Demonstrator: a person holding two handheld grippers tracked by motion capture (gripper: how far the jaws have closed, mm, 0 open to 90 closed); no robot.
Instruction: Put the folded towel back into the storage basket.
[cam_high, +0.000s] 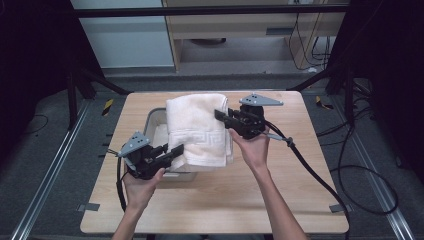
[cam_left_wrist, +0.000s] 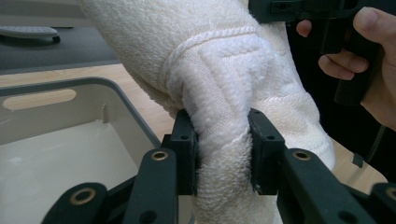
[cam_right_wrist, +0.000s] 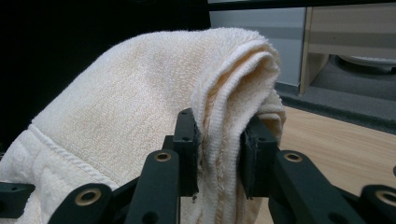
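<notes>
High view: folded white towel (cam_high: 197, 131) is held over a grey bin (cam_high: 154, 120) on the wooden table (cam_high: 225, 200), w/ left gripper (cam_high: 176, 150) at its near-left edge and right gripper (cam_high: 222, 116) at its far-right side. Left gripper view adds detail not seen from above: both pads (cam_left_wrist: 186, 144) pinch a bunched, embossed border of the towel (cam_left_wrist: 219, 88), cloth squeezed tight betw. them; the other hand (cam_left_wrist: 369, 60) w/ its gripper shows top right. Right gripper view: jaws clamp several folded layers at the towel (cam_right_wrist: 140, 121) edge, layers visible end-on betw. pads (cam_right_wrist: 187, 140). Bin (cam_left_wrist: 70, 135): interior pale and bare where visible; towel hangs above its rim, whether it touches can't be told. Left hand (cam_high: 142, 187) comes in from bottom, gripper pointing right & away; right hand (cam_high: 255, 147) sits beside towel, gripper pointing left, grey plate (cam_high: 261, 100) on top. Both grippers clenched on towel.
</notes>
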